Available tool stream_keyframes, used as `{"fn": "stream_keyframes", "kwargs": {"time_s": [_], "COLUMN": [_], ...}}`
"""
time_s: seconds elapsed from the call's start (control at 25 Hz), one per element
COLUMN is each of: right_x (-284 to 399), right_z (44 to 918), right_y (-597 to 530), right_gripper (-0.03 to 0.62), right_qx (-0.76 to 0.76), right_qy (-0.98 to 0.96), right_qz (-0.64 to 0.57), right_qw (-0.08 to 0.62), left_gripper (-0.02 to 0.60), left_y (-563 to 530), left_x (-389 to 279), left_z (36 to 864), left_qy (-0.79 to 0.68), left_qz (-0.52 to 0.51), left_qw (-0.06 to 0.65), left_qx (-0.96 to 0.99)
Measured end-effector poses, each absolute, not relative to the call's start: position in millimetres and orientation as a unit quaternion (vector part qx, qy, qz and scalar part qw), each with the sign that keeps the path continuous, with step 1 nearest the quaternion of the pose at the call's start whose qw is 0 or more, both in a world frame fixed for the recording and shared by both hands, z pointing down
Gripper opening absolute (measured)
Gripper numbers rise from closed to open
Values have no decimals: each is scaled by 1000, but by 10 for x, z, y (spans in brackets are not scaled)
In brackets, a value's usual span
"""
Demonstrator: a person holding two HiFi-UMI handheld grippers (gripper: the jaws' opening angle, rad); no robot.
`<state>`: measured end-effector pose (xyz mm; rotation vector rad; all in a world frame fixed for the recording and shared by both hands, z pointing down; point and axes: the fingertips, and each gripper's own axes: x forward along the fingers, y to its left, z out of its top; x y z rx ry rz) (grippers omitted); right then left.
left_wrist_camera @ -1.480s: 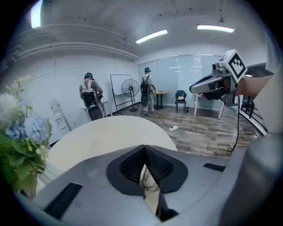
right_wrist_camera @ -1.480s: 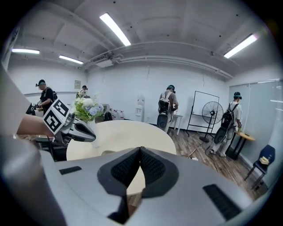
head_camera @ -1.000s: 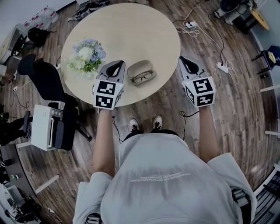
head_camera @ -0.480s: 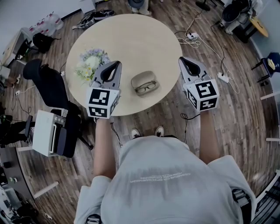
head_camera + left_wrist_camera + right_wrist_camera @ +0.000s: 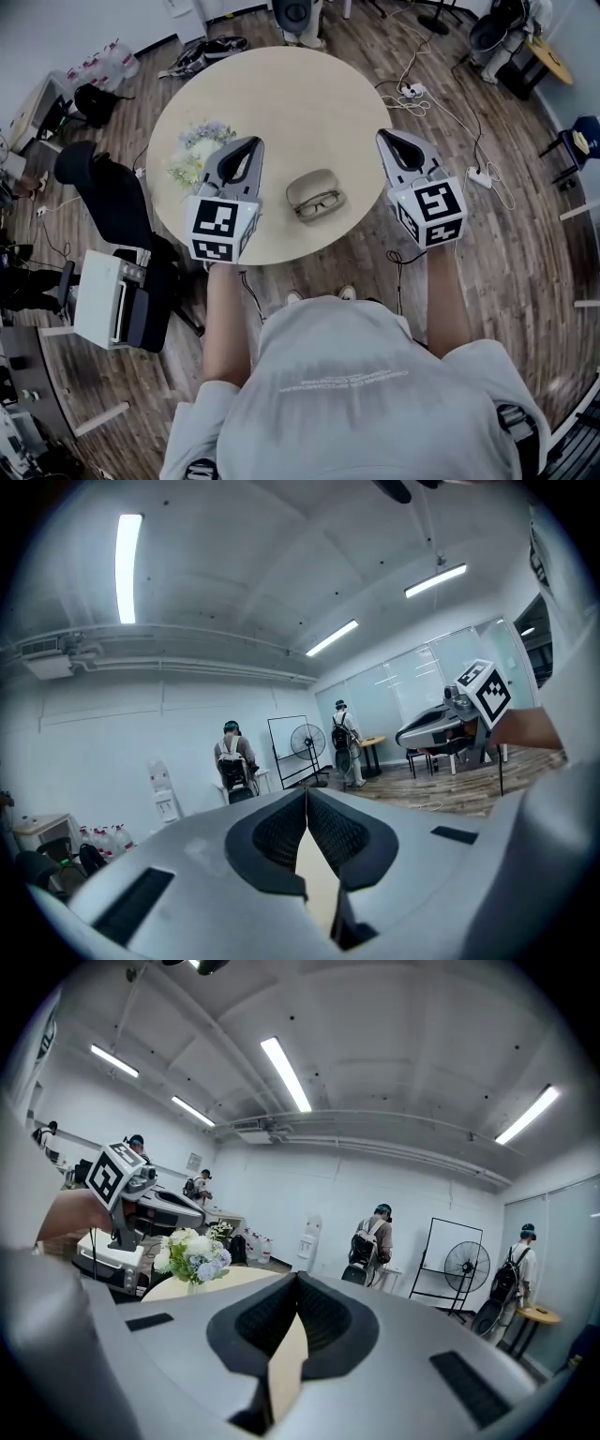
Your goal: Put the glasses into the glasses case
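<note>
A person stands at a round tabletop [image 5: 300,94], holding one claw in each hand over its near edge. The left claw [image 5: 250,143] hovers just beside a bunch of pale flowers [image 5: 195,155]. Seen along its own length, its jaws are pressed together at the tips with nothing between them. The right claw [image 5: 385,139], at the tabletop's right rim, is likewise closed tip to tip and empty. Between the two, apart from both, lies the tan glasses case [image 5: 312,185]. The dark-framed glasses [image 5: 320,203] rest at its near side; whether they sit fully inside cannot be told.
</note>
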<state>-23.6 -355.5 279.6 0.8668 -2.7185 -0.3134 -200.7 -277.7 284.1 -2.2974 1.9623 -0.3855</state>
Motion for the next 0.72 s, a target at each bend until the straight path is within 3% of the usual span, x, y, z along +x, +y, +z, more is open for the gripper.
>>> {"fn": "stream_keyframes", "kwargs": {"time_s": [0.72], "right_x": [-295], "right_z": [2864], "right_y": [-3691], "right_gripper": [2], "right_qx": [309], "right_qy": [-933], "right_qz": [-117], "right_qw": [147], "left_gripper": [15], "left_y": [-2987], "left_x": [-1957], "left_z": [2881], "left_qy": [623], "left_qz": [-130], "left_qw": [52], "left_qx": [-770]}}
